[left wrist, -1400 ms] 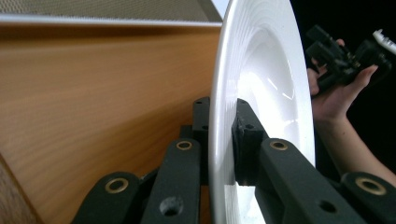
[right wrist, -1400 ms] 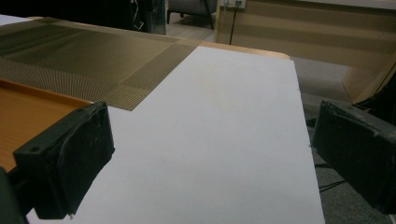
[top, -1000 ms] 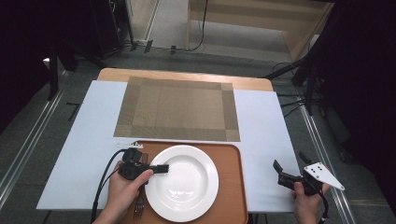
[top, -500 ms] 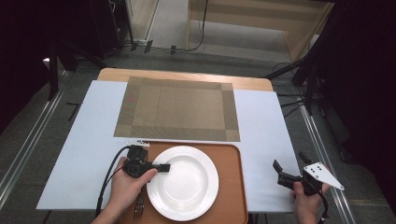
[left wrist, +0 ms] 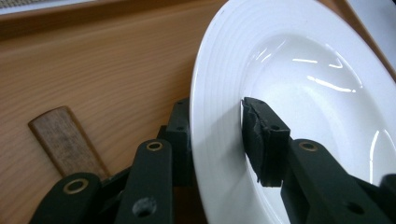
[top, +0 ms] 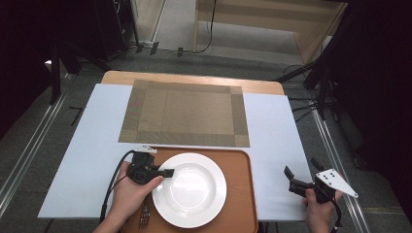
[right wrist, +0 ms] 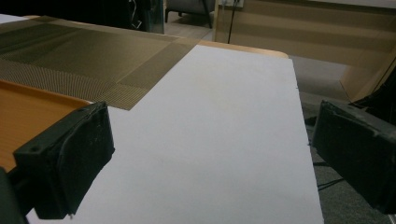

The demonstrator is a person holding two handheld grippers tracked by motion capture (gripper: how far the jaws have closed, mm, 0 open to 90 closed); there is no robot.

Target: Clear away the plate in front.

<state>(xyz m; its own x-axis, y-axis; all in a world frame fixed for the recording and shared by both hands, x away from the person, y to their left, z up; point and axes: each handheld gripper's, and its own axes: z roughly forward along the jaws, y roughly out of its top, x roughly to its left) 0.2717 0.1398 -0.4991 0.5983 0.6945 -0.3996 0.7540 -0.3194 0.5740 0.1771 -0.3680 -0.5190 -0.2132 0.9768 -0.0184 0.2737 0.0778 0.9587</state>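
Observation:
A white plate (top: 194,189) lies on a brown wooden tray (top: 238,213) at the table's near edge. My left gripper (top: 170,172) reaches over the plate's left rim. In the left gripper view the plate (left wrist: 303,93) has its rim between the jaws of my left gripper (left wrist: 217,112), one under the rim and one over the inner slope. These jaws have just been opening and no longer clamp the rim. My right gripper (top: 300,167) hovers at the table's near right corner, and in its own view the right gripper (right wrist: 210,154) is wide open with nothing between its pads.
A woven brown placemat (top: 184,111) lies beyond the tray on a white sheet (top: 87,160) that covers the table. A fork (top: 144,216) rests on the tray left of the plate, and its wooden handle (left wrist: 65,140) shows beside my left jaw. The tray (left wrist: 93,70) lies under the plate.

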